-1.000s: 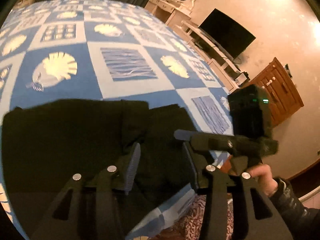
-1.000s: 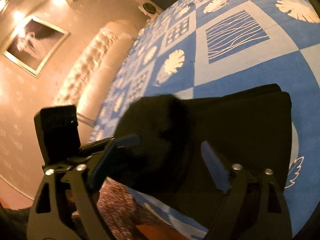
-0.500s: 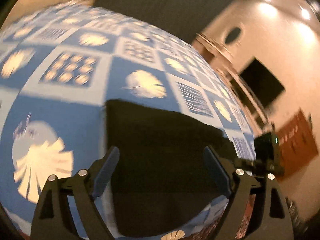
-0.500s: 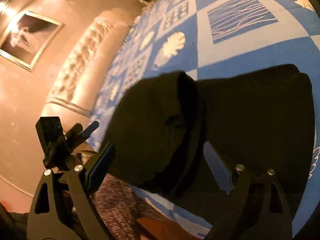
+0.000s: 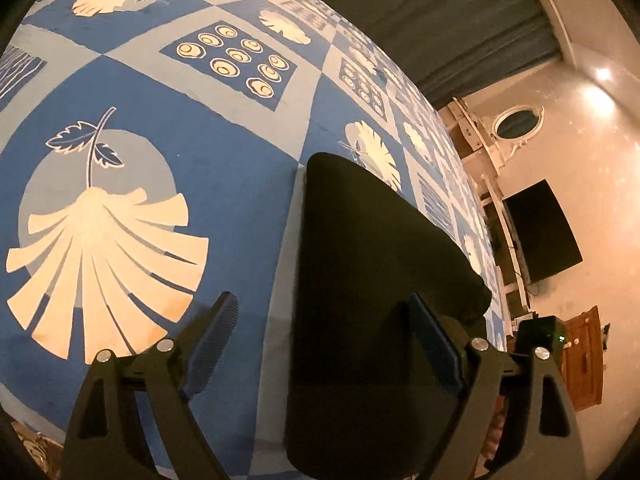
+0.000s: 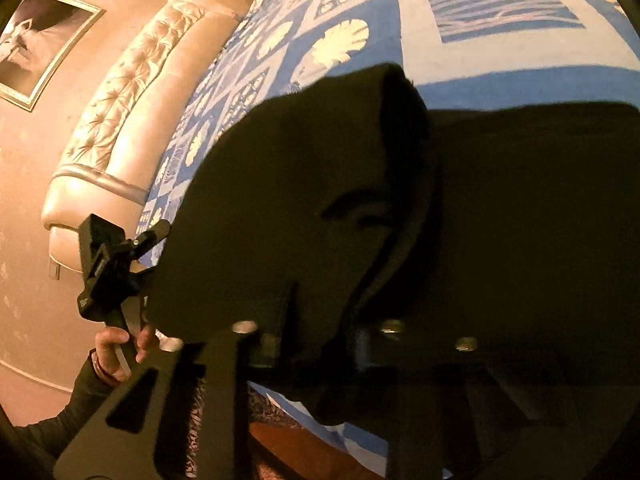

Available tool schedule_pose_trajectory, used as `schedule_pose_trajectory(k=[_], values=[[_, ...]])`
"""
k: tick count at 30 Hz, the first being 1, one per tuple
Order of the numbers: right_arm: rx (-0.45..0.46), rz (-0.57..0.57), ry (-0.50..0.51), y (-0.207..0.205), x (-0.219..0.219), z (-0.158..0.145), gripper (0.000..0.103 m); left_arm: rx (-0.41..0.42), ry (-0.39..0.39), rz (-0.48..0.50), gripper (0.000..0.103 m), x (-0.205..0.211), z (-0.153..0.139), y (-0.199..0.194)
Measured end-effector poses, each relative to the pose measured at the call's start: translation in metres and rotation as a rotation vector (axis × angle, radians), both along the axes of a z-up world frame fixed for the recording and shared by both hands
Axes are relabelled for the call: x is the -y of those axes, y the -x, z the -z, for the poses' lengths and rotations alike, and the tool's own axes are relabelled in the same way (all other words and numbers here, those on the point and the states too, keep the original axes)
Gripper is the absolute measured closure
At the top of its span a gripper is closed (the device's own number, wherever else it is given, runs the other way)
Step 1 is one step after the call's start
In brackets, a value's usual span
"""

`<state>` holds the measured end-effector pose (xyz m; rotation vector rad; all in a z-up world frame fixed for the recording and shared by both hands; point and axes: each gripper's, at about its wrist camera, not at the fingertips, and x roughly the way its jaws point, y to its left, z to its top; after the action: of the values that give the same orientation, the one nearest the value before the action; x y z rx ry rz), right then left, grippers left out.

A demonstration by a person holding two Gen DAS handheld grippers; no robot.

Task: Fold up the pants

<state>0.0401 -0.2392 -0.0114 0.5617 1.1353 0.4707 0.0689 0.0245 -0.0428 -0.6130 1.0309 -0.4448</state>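
Observation:
The black pants (image 5: 372,288) lie folded on the blue and white patterned bedspread (image 5: 168,184). My left gripper (image 5: 324,348) is open, low over the near left edge of the pants, one finger over the bedspread and the other over the fabric. In the right wrist view the pants (image 6: 460,208) fill the frame, with a raised fold at the left. My right gripper (image 6: 320,320) has its fingers close together on the near edge of the pants. The left gripper also shows in the right wrist view (image 6: 116,264), held by a hand.
A padded cream headboard (image 6: 132,120) stands along the bed's far side. A framed picture (image 6: 36,40) hangs on the wall. A black TV (image 5: 540,232), a white dresser with an oval mirror (image 5: 516,124) and a wooden cabinet (image 5: 584,360) stand past the bed's right edge.
My left gripper has opened and swung left toward the pants' left edge. My right gripper has closed from wide open onto the near edge of the pants.

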Motion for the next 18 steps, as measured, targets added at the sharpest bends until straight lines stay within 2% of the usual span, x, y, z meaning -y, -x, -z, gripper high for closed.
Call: schedule_pose_trajectory(k=[8,12,18], values=[[0.13,0.03,0.097,0.018,0.021,-0.047,0.09,0.01,0.008,0.035,0.018,0.012,-0.004,0.006],[0.133,0.07,0.132,0.024,0.046,-0.052,0.09,0.023,0.01,0.069,0.018,0.023,-0.009,0.01],[0.093,0.151,0.156,0.038,0.092,-0.038,0.09,0.023,0.004,0.119,0.018,0.043,-0.007,0.014]])
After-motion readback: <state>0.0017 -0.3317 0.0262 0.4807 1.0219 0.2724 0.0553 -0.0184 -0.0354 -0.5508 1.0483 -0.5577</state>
